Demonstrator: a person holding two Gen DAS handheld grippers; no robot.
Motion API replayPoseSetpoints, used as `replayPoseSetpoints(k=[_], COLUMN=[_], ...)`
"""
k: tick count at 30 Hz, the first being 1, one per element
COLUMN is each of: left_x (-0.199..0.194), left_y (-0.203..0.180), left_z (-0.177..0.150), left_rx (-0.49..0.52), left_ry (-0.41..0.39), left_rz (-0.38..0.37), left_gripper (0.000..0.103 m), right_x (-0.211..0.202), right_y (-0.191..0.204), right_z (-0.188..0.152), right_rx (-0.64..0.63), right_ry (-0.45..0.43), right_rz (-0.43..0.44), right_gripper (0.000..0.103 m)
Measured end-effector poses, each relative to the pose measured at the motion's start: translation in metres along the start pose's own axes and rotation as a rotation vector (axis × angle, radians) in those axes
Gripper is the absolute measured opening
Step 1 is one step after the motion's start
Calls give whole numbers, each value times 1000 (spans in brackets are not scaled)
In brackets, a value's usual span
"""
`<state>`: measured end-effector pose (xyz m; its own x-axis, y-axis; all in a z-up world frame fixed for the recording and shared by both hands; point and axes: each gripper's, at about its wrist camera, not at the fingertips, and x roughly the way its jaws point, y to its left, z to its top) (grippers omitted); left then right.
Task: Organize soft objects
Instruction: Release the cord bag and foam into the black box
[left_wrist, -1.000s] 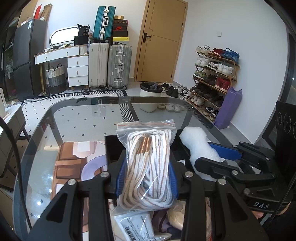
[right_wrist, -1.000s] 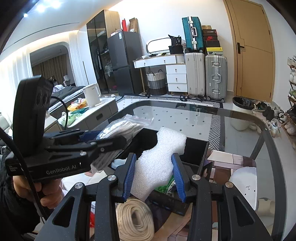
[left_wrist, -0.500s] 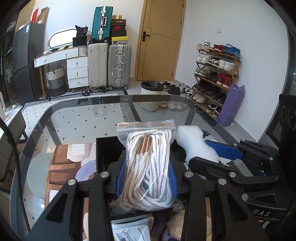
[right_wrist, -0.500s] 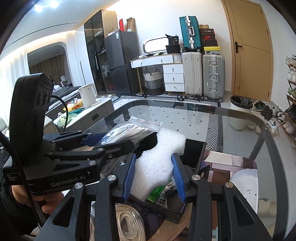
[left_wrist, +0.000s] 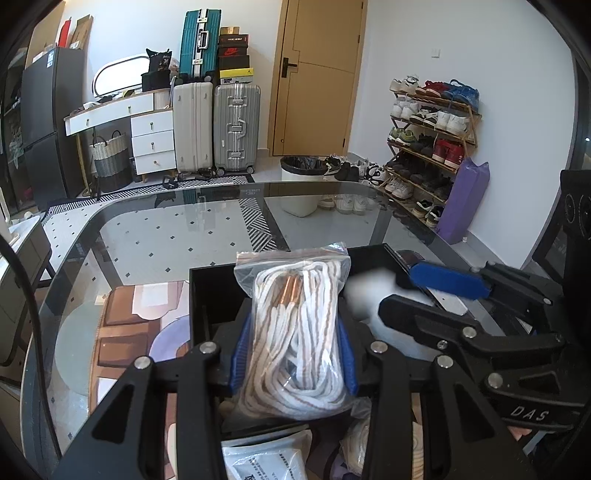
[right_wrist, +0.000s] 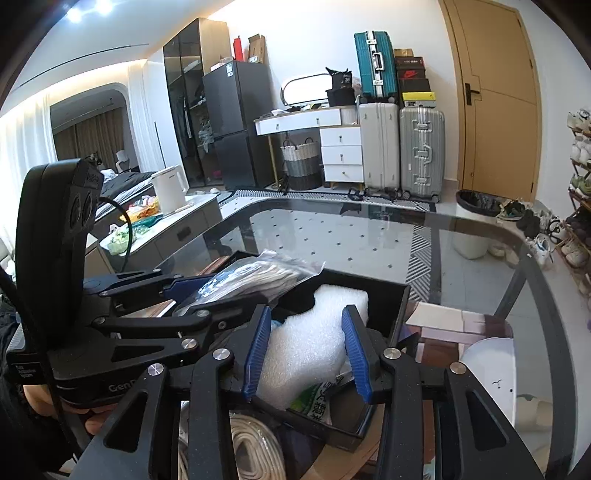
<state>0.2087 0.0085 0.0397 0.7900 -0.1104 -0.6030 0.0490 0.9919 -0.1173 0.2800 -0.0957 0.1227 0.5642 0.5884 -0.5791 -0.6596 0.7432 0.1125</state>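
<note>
Left wrist view shows the left gripper (left_wrist: 293, 350) clenched around a clear plastic bag of white-and-brown laces (left_wrist: 295, 332), held above the open black plastic box (left_wrist: 207, 295) on the glass table (left_wrist: 166, 236). Beside it, the right gripper (right_wrist: 308, 354) squeezes a white foam block (right_wrist: 314, 343) over the same box.

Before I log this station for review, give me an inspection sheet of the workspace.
Surface: glass table.
Job's things: bagged white rope and white foam piece, both held over the black bin.
Clutter: coiled cord, printed packet.
Grippers: left hand-held gripper shut on the rope bag; right hand-held gripper shut on the foam.
Cables: black lead.
Surroundings: suitcases, shoe rack.
</note>
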Motion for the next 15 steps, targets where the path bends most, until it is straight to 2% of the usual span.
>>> replayPoseSetpoints(k=[1, 3, 6, 8, 9, 10, 13, 15], left_x=[-1, -4, -14, -24, -27, -32, -45, -54], left_y=[1, 1, 0, -2, -4, -4, -2, 1], left_z=[0, 0, -2, -4, -5, -7, -11, -14], left_rx=[-2, -2, 4, 12, 15, 16, 19, 12], left_ry=[5, 9, -7, -27, -28, -34, -65, -71], left_rz=[-5, -7, -24, -40, -43, -40, -14, -16], left_gripper=[40, 47, 61, 64, 73, 87, 102, 103], right_x=[-2, -8, -18, -25, -29, -34, -48, -58], right_y=[0, 0, -1, -3, -2, -2, 4, 6], right_z=[0, -2, -6, -9, -10, -12, -17, -21], right_rx=[-1, -8, 4, 16, 20, 21, 21, 21], right_ry=[-9, -18, -19, -14, -17, -20, -27, -35], right_rz=[-20, -45, -40, -48, -50, -47, -44, -38], right_gripper=[52, 68, 77, 87, 91, 92, 99, 102])
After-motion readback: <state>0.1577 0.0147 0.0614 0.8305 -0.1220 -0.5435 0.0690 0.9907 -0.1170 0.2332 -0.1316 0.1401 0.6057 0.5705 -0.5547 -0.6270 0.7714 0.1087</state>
